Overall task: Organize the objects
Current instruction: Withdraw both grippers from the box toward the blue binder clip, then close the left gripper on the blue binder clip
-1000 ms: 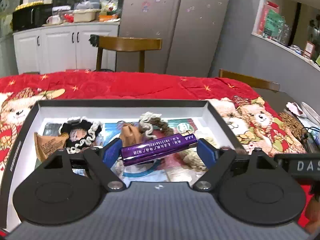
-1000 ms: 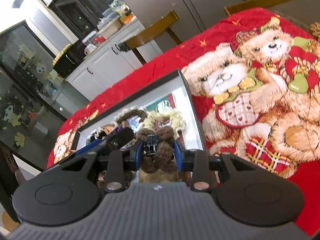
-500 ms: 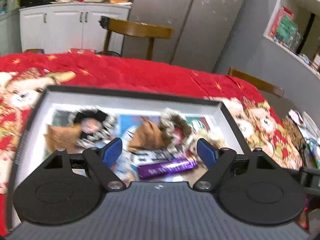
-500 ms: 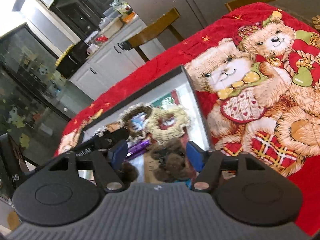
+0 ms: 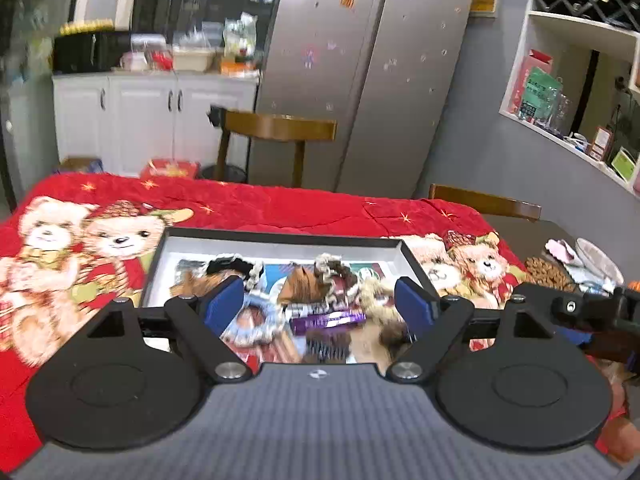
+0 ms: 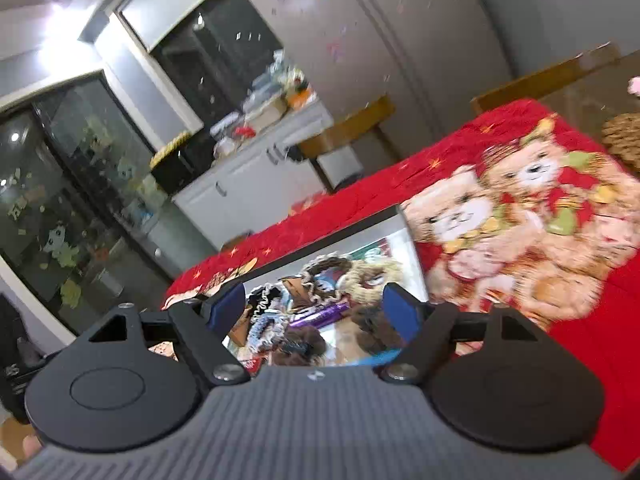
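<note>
- Nearest the cameras, above the box (image 5: 416, 264), the left gripper (image 5: 320, 306) and right gripper (image 6: 316, 306) are held with fingers spread apart, nothing between them.
- Inside the box, a purple bar (image 5: 328, 320) is seen lying among scrunchies (image 5: 336, 270).
- Under the box, a red bear-print cloth (image 5: 260, 208) is spread.
- Beyond the box, a wooden chair (image 5: 280, 128), white cabinets (image 5: 140, 120) and a refrigerator (image 5: 360, 60) are seen.
- Wall shelves (image 5: 580, 60) are shown only in the left view; glass doors (image 6: 60, 208) only in the right.
</note>
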Action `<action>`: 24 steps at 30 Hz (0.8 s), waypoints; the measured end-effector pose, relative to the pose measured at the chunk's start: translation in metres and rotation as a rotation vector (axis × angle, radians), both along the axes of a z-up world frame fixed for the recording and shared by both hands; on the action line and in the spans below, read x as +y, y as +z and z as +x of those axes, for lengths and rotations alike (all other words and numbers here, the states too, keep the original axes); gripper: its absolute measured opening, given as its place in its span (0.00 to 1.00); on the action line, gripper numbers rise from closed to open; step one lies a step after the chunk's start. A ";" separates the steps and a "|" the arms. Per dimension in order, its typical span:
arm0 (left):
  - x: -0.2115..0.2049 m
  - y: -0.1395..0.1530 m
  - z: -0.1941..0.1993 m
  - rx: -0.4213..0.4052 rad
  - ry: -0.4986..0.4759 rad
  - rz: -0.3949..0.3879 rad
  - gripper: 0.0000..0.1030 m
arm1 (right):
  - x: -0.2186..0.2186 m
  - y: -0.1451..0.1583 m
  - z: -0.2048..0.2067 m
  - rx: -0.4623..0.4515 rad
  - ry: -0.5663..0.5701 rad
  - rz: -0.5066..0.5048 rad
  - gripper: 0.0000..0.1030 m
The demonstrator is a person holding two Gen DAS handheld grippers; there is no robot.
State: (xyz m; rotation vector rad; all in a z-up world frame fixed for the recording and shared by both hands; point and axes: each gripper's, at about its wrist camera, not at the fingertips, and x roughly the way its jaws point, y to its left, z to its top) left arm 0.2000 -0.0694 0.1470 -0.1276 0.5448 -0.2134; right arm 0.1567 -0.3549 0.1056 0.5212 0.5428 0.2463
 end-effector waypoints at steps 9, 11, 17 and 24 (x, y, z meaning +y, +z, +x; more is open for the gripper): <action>-0.039 -0.059 -0.070 0.028 -0.049 0.000 0.83 | 0.009 -0.038 -0.071 -0.076 -0.068 -0.112 0.80; -0.046 -0.075 -0.066 0.054 -0.054 -0.003 0.83 | 0.014 -0.045 -0.077 -0.095 -0.078 -0.164 0.80; -0.062 -0.112 -0.044 0.115 -0.063 0.078 0.83 | 0.015 -0.070 -0.078 -0.086 -0.124 -0.191 0.76; -0.075 -0.135 -0.037 0.099 -0.071 0.183 0.83 | 0.018 -0.082 -0.075 -0.030 -0.087 -0.153 0.75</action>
